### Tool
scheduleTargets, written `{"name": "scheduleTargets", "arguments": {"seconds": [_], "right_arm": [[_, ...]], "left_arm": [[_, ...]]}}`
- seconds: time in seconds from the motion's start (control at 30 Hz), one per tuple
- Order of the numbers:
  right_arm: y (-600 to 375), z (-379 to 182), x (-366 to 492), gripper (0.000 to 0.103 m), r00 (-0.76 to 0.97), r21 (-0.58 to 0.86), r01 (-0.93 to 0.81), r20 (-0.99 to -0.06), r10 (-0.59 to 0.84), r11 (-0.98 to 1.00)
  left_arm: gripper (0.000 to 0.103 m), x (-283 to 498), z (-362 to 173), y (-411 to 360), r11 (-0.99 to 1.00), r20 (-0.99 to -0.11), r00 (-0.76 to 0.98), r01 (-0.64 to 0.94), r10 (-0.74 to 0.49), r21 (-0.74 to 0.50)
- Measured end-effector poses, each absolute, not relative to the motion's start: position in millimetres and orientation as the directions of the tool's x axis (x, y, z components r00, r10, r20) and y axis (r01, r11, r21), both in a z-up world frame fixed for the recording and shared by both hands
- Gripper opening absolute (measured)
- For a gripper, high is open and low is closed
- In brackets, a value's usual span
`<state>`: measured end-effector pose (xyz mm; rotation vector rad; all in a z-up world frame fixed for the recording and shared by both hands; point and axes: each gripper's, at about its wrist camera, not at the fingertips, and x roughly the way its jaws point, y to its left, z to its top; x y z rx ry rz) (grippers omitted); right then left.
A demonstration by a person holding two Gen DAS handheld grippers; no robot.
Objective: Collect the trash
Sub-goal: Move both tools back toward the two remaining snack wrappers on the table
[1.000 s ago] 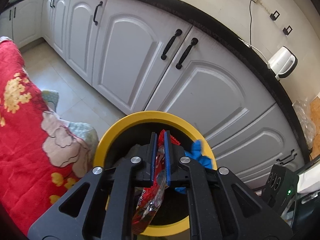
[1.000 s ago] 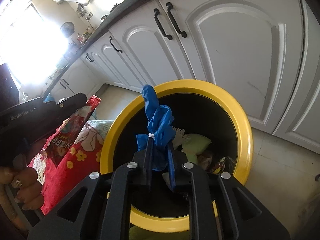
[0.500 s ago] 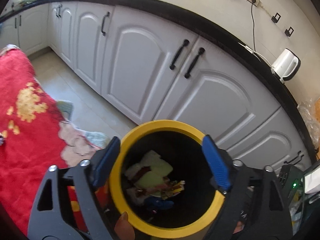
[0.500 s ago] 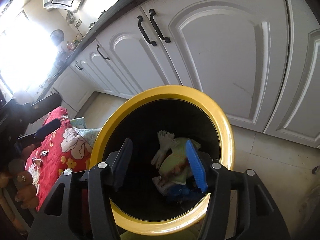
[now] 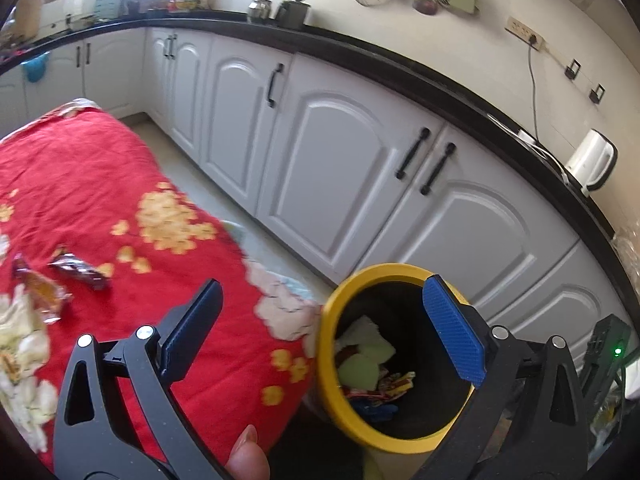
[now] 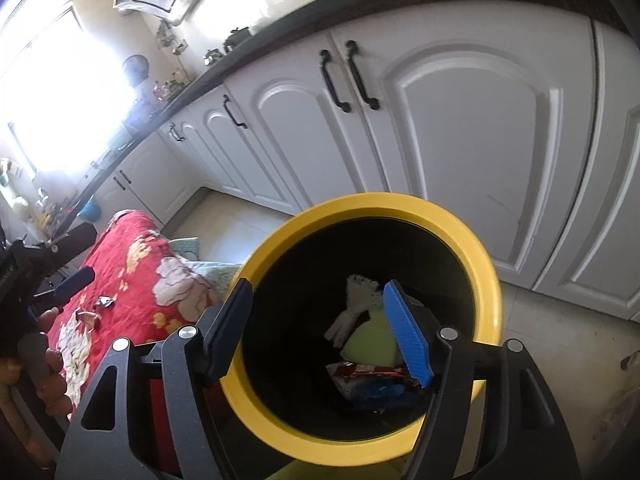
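Beside the white kitchen cupboards stands a round black bin with a yellow rim, and trash lies at its bottom: a white glove, a pale green lump and a red snack wrapper. The right gripper hangs over the bin's mouth. Its jaws are opening, with nothing between them.

From the left gripper's camera, the left gripper sits over the edge where the bin meets a desk under a red cloth with yellow flowers. Its jaws are opening too, very wide, and they hold nothing. Only this view shows two wrappers clearly on the cloth: one dark brown and one orange and clear. A fingertip peeks in at the bottom.

Only the right view shows the left gripper from outside, with a hand around it. Bare floor runs between desk and cupboards. The bin touches the cloth's edge.
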<state>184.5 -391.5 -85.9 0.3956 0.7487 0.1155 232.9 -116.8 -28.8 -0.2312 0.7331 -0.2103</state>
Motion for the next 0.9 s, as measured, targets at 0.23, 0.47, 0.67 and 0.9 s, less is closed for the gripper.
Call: {"name": "scheduleTargets", "arguments": {"seconds": [0.23, 0.47, 0.67, 0.9], "right_arm": [[-356.5, -71.5, 183.0, 0.066, 0.733, 0.373, -0.035, -0.621, 0.277, 0.927], [-312.7, -59.9, 182.2, 0.066, 0.724, 0.34, -0.13, -0.609, 0.324, 0.931], [-272.1, -55.7, 181.0, 0.066, 0.703, 0.306, -0.213, -0.611, 0.363, 0.928], [-230.7, -53.5, 184.9, 0.066, 0.674, 0.276, -0.304, -0.614, 0.41, 0.912]], "left_arm": [[0.092, 222.0, -26.6, -67.3, 0.965, -0.627, 0.757, 0.021, -0.185, -0.26], [0.092, 211.7, -24.0, -23.9, 0.964, -0.619, 0.774, -0.043, -0.134, -0.263], [0.092, 205.0, -24.1, 8.8, 0.958, -0.616, 0.782, -0.093, -0.098, -0.27], [0.092, 199.1, -28.2, 45.5, 0.945, -0.624, 0.779, -0.161, -0.056, -0.286]]}}
